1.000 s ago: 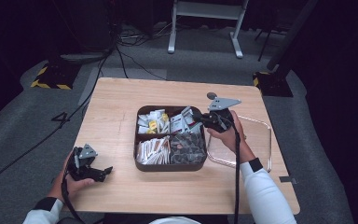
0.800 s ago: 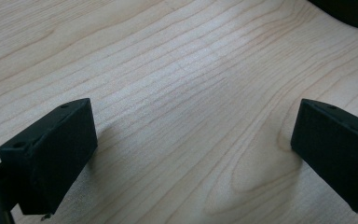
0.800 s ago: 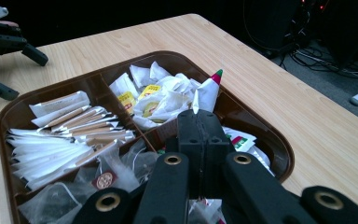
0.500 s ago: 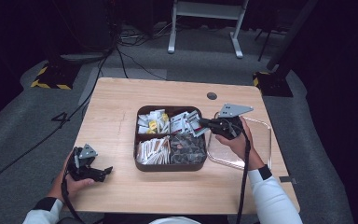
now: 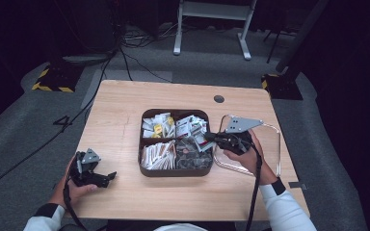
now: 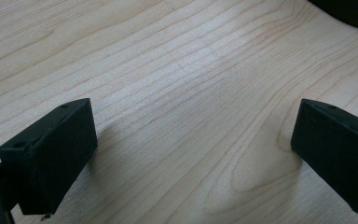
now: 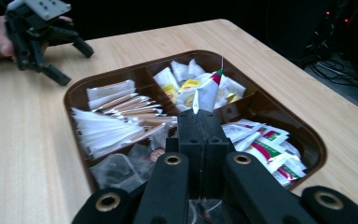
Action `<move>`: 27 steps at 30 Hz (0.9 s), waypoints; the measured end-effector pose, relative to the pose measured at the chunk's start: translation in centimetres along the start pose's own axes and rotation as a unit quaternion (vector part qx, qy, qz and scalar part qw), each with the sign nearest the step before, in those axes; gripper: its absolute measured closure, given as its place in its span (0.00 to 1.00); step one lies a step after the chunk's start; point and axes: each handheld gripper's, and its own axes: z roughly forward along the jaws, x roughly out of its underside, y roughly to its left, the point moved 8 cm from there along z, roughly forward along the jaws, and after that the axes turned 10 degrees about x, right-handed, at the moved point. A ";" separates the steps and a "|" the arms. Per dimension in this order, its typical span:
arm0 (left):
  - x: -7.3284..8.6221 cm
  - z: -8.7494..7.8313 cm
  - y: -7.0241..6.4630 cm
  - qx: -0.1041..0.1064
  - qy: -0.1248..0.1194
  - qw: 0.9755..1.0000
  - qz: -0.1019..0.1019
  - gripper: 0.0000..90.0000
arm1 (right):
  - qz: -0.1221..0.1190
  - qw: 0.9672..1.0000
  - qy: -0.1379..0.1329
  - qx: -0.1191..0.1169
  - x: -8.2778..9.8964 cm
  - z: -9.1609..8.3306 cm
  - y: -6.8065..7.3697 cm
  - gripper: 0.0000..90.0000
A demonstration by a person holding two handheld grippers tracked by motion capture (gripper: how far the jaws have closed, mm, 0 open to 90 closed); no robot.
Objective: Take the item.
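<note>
**Sauce packet pinched over the brown tray**

Dark room, grey carpet and a pale wooden tabletop (image 5: 125,110) are all that surround me as I work. My right tool (image 7: 200,109) has its jaws pressed together on the bottom edge of a small white packet (image 7: 206,93) with a red and green tip, which stands up from the jaw tips. In the high view this tool (image 5: 211,137) reaches over the right edge of the brown tray (image 5: 176,172), above the compartments on that side. Below the packet lie more packets of the same kind, with flat white sachets and paper-wrapped sticks in the other compartments. A clear plastic lid (image 5: 274,149) lies just right of the tray, under my right hand. My left tool (image 5: 107,177) rests on bare wood near the front left corner, well apart from the tray, its jaws wide open with only tabletop between them.
</note>
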 end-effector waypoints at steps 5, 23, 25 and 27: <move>0.0 0.0 0.0 0.000 0.001 1.000 0.001 0.01 | -0.012 1.000 0.002 -0.016 0.1 -0.3 1.6 1.00; 0.0 0.0 0.0 0.000 0.001 1.000 0.000 0.01 | -0.055 0.995 0.031 -0.075 1.8 -0.1 6.8 1.00; 0.0 0.0 0.0 0.000 0.000 1.000 0.000 0.01 | -0.058 0.994 0.033 -0.084 1.9 -0.1 7.4 1.00; 0.0 0.0 0.0 0.000 0.000 1.000 0.000 0.01 | -0.063 0.993 0.035 -0.091 2.2 -0.1 8.0 1.00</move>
